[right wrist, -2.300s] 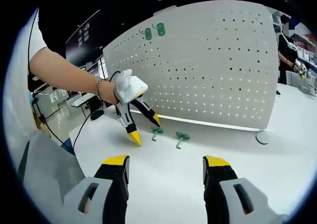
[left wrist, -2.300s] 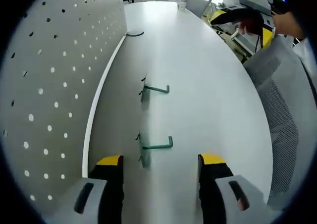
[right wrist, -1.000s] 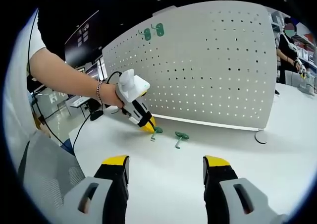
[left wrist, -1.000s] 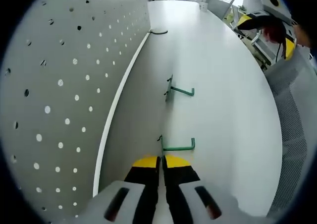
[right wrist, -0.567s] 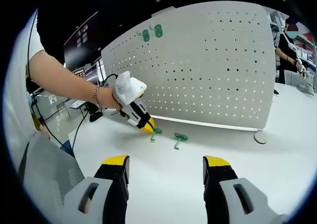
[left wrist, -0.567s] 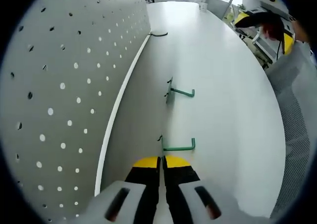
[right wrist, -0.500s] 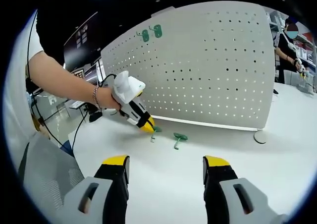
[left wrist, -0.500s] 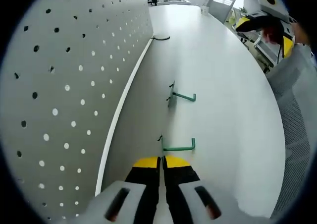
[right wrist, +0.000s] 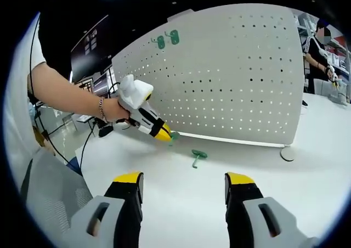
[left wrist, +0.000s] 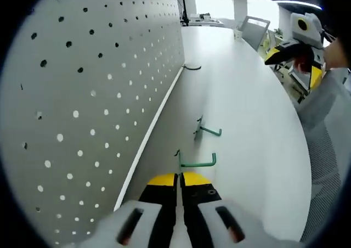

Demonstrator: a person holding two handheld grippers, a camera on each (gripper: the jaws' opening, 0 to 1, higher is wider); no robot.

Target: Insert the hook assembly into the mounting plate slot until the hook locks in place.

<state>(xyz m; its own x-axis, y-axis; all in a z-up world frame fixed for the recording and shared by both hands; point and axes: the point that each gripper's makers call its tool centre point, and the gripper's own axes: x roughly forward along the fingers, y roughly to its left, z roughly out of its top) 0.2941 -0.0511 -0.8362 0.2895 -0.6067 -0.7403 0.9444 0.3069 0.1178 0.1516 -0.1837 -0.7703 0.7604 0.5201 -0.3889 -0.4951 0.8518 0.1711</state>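
Above the white table (right wrist: 219, 204), beside the perforated mounting plate (right wrist: 230, 78), a green hook (left wrist: 196, 162) is clamped between the closed jaws of the left gripper (left wrist: 180, 178) and is held clear of the tabletop. A second green hook (right wrist: 197, 156) is seen lying on the table nearby. The right gripper (right wrist: 184, 178) is held wide apart, with nothing between its jaws.

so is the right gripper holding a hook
No, the right gripper has its jaws open and empty; the left gripper holds a hook.

No legible text or labels anywhere.
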